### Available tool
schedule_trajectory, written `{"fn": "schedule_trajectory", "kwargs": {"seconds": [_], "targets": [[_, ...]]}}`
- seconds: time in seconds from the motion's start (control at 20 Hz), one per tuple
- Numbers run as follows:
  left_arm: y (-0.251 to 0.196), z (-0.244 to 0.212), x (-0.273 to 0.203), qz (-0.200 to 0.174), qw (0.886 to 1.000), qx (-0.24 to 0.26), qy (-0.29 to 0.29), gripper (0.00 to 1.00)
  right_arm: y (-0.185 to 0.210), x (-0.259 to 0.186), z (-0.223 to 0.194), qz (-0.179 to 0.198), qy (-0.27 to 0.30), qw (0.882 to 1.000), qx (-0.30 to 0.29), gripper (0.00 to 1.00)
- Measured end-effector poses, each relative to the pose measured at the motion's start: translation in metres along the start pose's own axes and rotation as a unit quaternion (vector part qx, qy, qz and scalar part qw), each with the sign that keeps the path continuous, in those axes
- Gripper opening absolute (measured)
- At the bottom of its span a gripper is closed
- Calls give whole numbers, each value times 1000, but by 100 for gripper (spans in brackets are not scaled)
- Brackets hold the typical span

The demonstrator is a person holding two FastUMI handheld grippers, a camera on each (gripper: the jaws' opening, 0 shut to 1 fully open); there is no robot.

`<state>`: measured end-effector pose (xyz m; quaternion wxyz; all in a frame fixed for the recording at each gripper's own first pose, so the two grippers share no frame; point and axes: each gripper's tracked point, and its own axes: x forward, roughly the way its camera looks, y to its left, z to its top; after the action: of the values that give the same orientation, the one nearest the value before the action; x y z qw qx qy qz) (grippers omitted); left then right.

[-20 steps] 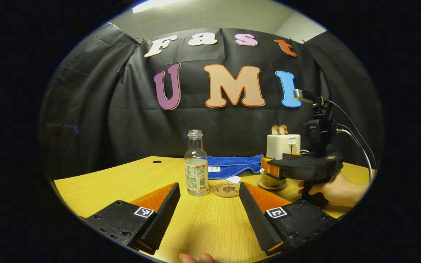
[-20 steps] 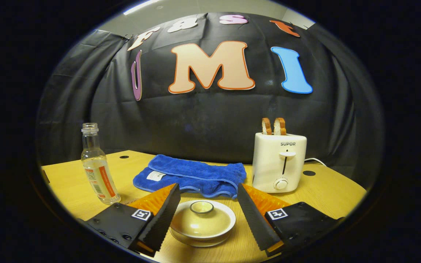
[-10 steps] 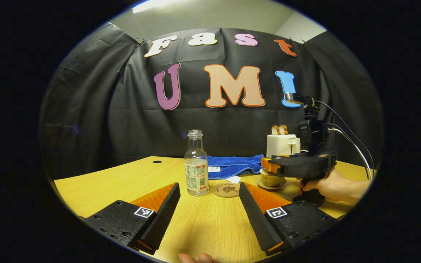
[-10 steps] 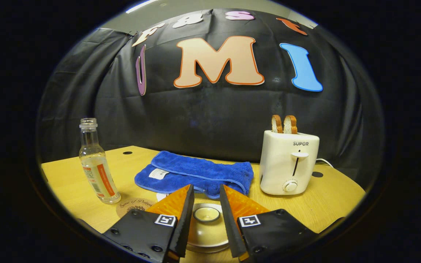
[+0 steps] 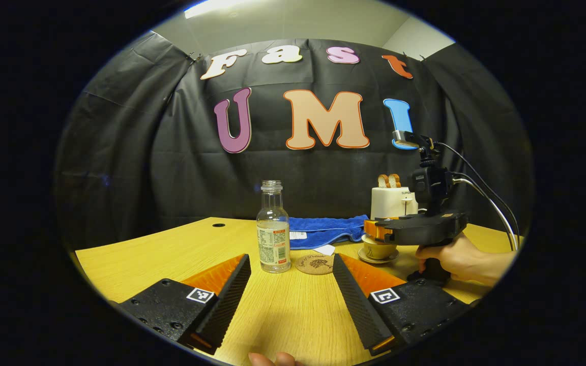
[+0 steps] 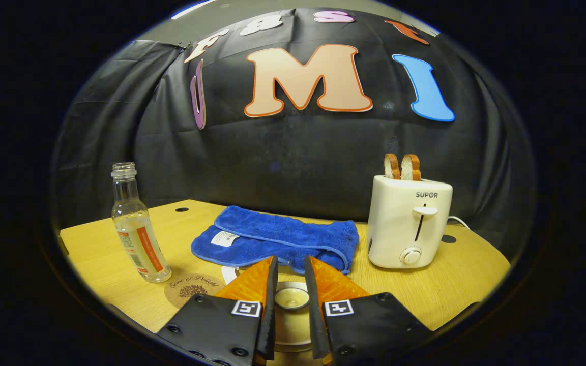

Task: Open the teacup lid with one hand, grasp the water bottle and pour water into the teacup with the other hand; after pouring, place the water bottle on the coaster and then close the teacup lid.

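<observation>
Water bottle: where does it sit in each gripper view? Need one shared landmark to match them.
Left gripper view: the water bottle stands upright near centre, just past the left gripper, its fingers spread wide.
Right gripper view: it stands at the far left edge of the table, leaning with the lens.
Shared landmark: the round coaster lies right beside the bottle's base in both views, with the blue towel behind.

left gripper (image 5: 291, 290) jaws apart over table (image 5: 135, 259) | water bottle (image 5: 273, 229) upright beside coaster (image 5: 315, 264)
</observation>
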<state>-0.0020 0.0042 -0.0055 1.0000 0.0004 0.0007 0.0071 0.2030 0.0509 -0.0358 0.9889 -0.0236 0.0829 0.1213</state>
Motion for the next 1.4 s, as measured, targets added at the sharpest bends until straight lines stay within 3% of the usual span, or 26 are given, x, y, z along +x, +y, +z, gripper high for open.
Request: {"fn": "schedule_trajectory", "kwargs": {"seconds": [0.25,0.45,0.75,1.0,1.4], "targets": [[0,1,0,0,1000,0,1,95,1,-2,0,10,0,1000,5,31],[2,0,0,7,1000,1,1,94,5,-19,22,32,-71,997,8,31],[5,1,1,15,1000,1,0,95,-4,-31,19,17,-73,997,15,31],[22,0,22,45,999,3,2,95,-12,-64,16,13,-74,997,15,31],[37,-3,83,60,998,4,4,95,-28,-110,12,13,-77,997,14,31]]}}
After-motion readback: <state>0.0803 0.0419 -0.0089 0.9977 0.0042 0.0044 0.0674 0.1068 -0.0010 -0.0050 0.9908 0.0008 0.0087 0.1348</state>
